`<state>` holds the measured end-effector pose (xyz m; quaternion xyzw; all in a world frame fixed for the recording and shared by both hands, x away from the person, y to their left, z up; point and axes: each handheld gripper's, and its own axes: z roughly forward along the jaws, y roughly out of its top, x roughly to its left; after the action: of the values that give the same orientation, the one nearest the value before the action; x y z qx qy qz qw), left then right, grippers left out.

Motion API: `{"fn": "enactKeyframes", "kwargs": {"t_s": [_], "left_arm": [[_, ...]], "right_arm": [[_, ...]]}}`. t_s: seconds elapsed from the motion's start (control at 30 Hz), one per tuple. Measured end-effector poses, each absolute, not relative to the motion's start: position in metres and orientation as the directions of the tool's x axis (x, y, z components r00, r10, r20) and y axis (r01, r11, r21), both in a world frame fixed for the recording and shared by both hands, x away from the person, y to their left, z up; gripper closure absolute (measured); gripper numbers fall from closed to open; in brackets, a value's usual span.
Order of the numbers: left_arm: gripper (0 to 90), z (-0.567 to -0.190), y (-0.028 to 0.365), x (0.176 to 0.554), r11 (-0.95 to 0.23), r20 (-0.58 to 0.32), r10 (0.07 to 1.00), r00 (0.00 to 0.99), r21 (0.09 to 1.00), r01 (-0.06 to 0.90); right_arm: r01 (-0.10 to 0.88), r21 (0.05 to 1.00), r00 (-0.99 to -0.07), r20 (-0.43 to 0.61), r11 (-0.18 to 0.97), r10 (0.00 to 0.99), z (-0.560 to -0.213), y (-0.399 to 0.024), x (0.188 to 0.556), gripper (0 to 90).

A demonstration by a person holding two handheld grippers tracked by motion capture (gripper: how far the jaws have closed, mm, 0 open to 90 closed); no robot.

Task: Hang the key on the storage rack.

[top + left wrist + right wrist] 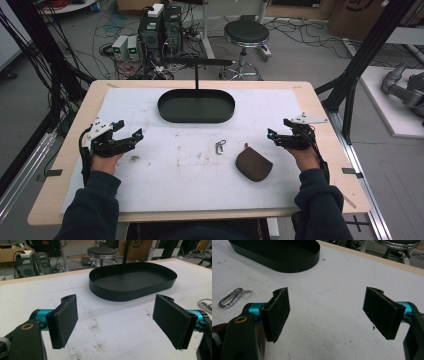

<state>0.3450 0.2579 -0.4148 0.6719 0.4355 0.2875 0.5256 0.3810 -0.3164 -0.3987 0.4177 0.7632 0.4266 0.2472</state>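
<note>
A black oval tray sits at the far middle of the white mat, with a thin black post rising behind it. A silver carabiner lies near the mat's centre, and a brown pouch rests just right of it. My left gripper hovers at the left of the mat, open, nothing between its pads; the tray lies ahead of it. My right gripper is open at the right of the mat, beyond the pouch. Its own view has the carabiner to the left and the tray at upper left.
The white mat covers most of the wooden table. A black stool, computer boxes and cables stand on the floor beyond the far edge. Black frame posts rise at the right.
</note>
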Motion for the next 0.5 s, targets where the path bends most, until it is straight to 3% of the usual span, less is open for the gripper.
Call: {"fn": "enactKeyframes", "kwargs": {"t_s": [0.5], "left_arm": [[20.2, -0.417, 0.257, 0.345, -0.088, -0.057, 0.890, 0.453, 0.952, 0.293]], "right_arm": [[0.396, 0.873, -0.576, -0.006, 0.285, 0.817, -0.394, -0.295, 0.379, 28.9]]}}
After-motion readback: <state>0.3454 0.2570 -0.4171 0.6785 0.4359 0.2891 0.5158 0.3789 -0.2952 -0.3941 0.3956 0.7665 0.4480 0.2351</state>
